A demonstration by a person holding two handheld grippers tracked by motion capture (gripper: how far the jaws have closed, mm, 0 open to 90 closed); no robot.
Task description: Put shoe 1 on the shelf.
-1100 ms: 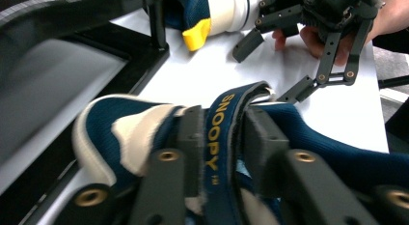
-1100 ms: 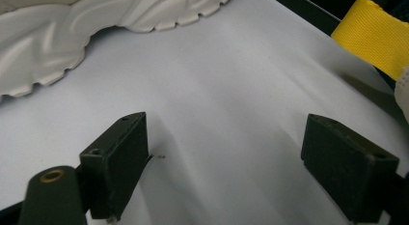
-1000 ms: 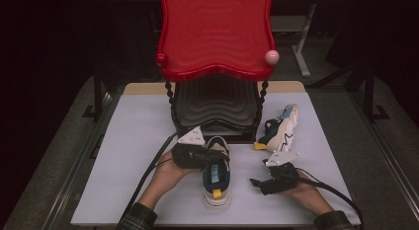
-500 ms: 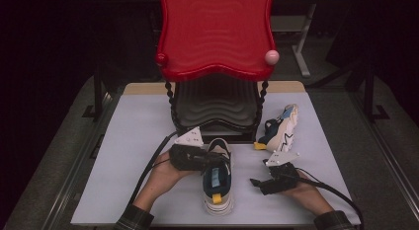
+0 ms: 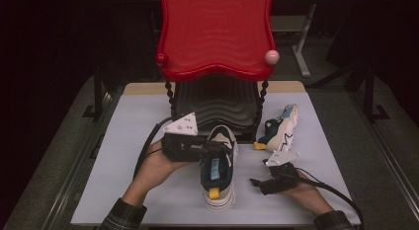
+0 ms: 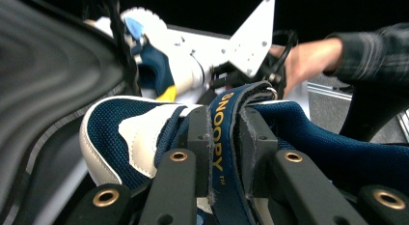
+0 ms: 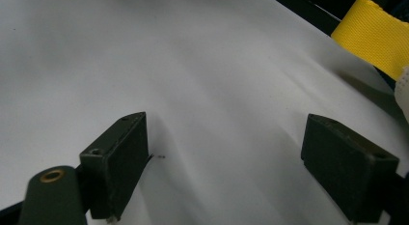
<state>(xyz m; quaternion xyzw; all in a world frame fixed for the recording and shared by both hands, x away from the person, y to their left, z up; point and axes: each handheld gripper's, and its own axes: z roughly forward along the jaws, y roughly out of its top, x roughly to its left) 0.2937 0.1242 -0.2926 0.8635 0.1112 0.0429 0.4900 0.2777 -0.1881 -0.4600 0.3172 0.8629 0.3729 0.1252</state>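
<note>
While right tool point(image 7: 224, 172) gapes, left tool point(image 6: 226, 152) pinches shoe tongue point(image 6: 224, 133).

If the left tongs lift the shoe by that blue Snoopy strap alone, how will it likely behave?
The strap looks like soft fabric pinched flat between the left tongs, so it will probably flex rather than hold the shoe level. The shoe would likely hang and swing. Its mesh upper suggests it is fairly light, and the thick sole could pull its underside downward.
</note>
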